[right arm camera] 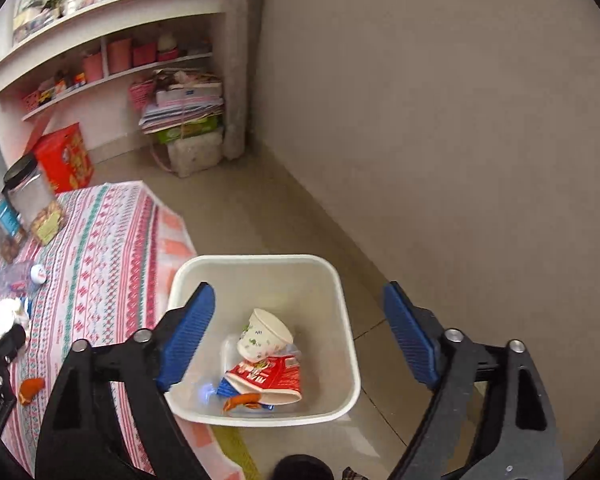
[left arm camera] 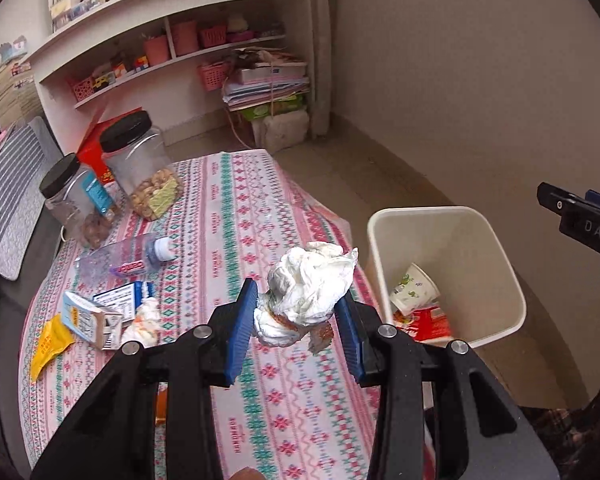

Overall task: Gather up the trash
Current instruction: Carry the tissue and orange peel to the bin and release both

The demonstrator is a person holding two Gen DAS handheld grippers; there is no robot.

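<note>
Left wrist view: two jars (left arm camera: 112, 184), one bin (left arm camera: 448, 276), one tissue wad (left arm camera: 308, 288).

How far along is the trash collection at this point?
Partway. Done: a paper cup and red wrapper lie in the bin. In hand: the left gripper clamps a crumpled tissue above the table; the right gripper is open and empty over the bin. Left: bottle, carton, yellow wrapper, another tissue.
</note>
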